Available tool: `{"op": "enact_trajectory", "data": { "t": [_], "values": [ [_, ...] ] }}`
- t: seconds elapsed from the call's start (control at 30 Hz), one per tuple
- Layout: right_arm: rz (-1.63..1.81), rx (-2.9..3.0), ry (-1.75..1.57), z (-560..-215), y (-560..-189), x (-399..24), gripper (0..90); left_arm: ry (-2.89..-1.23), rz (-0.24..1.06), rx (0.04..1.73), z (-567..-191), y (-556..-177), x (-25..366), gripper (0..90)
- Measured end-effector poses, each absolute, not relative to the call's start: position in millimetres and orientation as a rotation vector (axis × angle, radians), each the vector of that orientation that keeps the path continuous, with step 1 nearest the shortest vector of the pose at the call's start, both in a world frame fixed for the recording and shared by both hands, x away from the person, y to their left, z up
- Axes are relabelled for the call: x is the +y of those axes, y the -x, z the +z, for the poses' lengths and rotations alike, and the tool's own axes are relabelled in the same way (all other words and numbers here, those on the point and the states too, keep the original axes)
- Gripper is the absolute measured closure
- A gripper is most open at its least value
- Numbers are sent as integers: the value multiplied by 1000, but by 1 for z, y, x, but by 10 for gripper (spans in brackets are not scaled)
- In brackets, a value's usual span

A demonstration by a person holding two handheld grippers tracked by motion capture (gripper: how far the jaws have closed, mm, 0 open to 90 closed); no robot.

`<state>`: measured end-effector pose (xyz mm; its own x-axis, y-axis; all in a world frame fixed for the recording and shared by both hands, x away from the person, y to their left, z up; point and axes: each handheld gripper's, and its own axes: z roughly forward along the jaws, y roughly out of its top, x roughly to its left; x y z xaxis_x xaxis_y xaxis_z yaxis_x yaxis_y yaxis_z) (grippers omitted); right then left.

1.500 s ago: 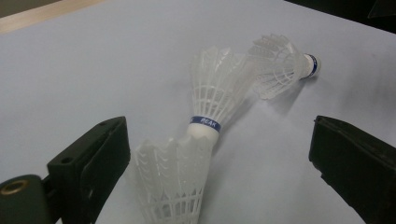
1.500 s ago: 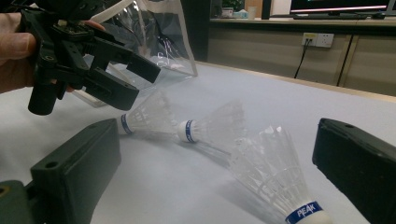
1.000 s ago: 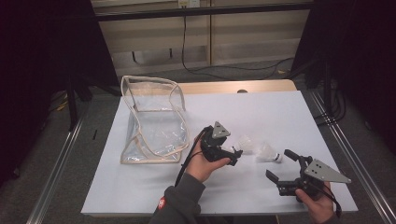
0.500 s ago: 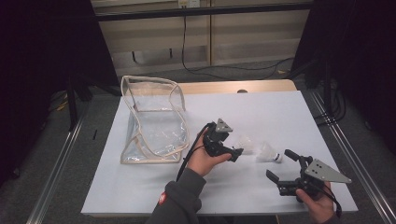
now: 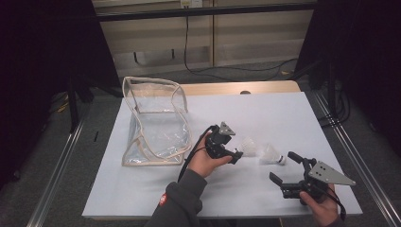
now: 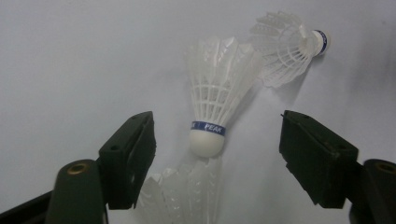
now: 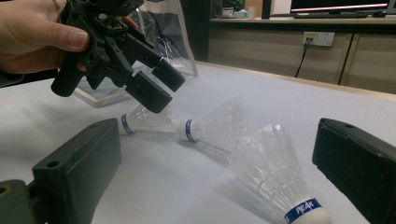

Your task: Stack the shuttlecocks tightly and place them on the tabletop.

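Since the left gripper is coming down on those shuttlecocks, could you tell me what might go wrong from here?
1. The left gripper, whose jaws have just been closing but are not yet pressing, straddles the middle shuttlecock, whose cork nests in another's feathers; closing further could crush feathers or lift two together.
2. The third shuttlecock lies against the middle one's skirt and might be dragged or rolled.
3. The clear bag looks floppy, so dropping one in could miss.

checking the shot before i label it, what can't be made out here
- Nearest shuttlecock in the left gripper view: its cork is cut off by the bottom edge, beside the left gripper's jaw.
- Shuttlecocks in the high view: too small to count; the left gripper covers some.
- Bag contents: glare on clear plastic, cannot tell.
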<state>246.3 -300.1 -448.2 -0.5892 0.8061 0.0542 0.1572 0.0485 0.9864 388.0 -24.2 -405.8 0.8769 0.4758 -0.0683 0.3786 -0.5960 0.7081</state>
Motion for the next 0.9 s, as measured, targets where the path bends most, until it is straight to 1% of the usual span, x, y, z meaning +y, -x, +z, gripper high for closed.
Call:
{"op": "enact_trajectory", "data": {
  "t": [0.07, 0.13, 0.37, 0.5, 0.53, 0.63, 0.67, 0.77, 0.9],
  "values": [
    [1583, 1799, -978, -448, -246, -300, 7, -2295, 159, 602, -405, -388, -22, 327],
    [1581, 1800, -975, -448, -246, -301, 7, -2300, 165, 602, -405, -388, -21, 332],
    [1582, 1803, -973, -449, -246, -300, 8, -2304, 162, 619, -400, -387, -16, 421],
    [1583, 1803, -974, -449, -246, -300, 7, -2295, 174, 632, -400, -387, -15, 420],
    [1582, 1804, -974, -449, -246, -300, 7, -2285, 183, 647, -400, -388, -15, 384],
    [1587, 1800, -976, -448, -246, -300, 7, -2257, 189, 692, -398, -391, -14, 376],
    [1586, 1801, -973, -448, -246, -300, 7, -2246, 208, 731, -397, -393, -14, 360],
    [1582, 1803, -974, -449, -246, -299, 7, -2251, 221, 748, -397, -395, -15, 369],
    [1587, 1799, -970, -448, -246, -300, 7, -2273, 231, 787, -399, -397, -15, 403]
  ]
}}
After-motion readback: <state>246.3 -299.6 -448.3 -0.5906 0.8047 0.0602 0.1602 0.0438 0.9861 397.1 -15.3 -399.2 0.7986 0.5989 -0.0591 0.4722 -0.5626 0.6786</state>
